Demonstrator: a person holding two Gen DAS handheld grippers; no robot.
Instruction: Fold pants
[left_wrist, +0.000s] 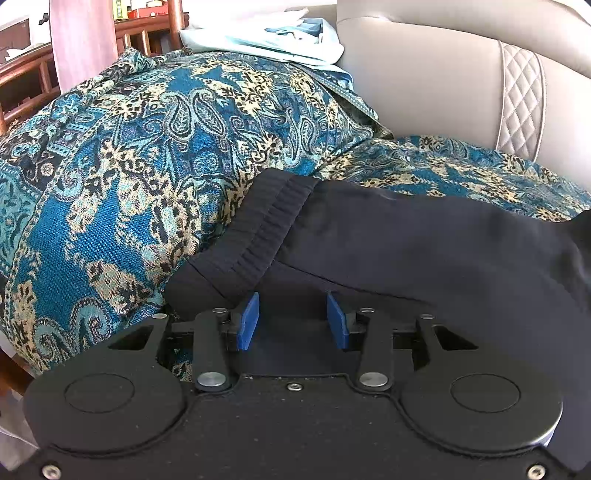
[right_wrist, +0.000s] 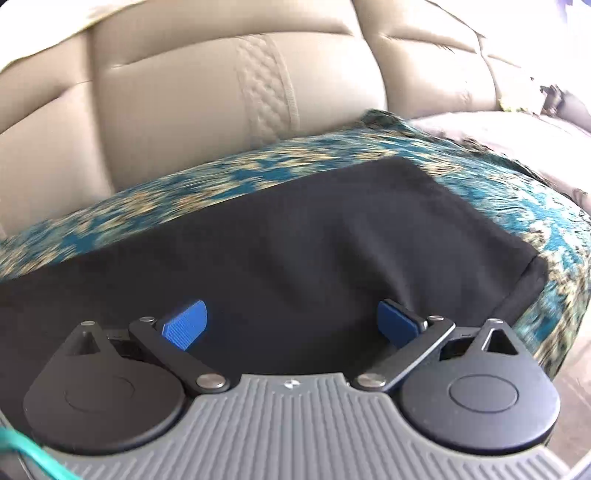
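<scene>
I see the dark navy, matte woven pants (left_wrist: 406, 243) lying flat on a blue-teal paisley throw w/ cream and black motifs (left_wrist: 147, 155), which covers the seat of a beige leather sofa (left_wrist: 443, 81). The elastic waistband (left_wrist: 258, 229), ribbed and gathered, sits at the left end of the garment in the left wrist view, w/ a soft fold ridge running across the fabric just ahead of my left gripper (left_wrist: 291, 319). That gripper's blue textured pads stand partly apart, hovering just over the cloth near the waistband; I see nothing pinched btwn them, though how close they sit to the fabric I can't tell.

In the right wrist view the pants (right_wrist: 295, 251) show as a smooth dark rectangle w/ a squared corner and hem edge at the right, lying on the throw (right_wrist: 517, 221), which is motion-blurred here. My right gripper (right_wrist: 291, 325) has its blue ribbed pads spread wide, over the near edge of the fabric; nothing clamped.

Around: a pale light-blue folded cloth (left_wrist: 280, 40) lies on top of the throw at the sofa's back corner, well apart from the pants. The sofa backrest has a quilted diamond-stitch strip (left_wrist: 522, 99) down its cushion. Behind, on the left, a reddish-brown wooden railing or furniture (left_wrist: 22, 74) and a purplish upright panel (left_wrist: 83, 40). A teal cable (right_wrist: 33, 458) crosses the lower left corner of the right view. Nothing lies on the pants.
</scene>
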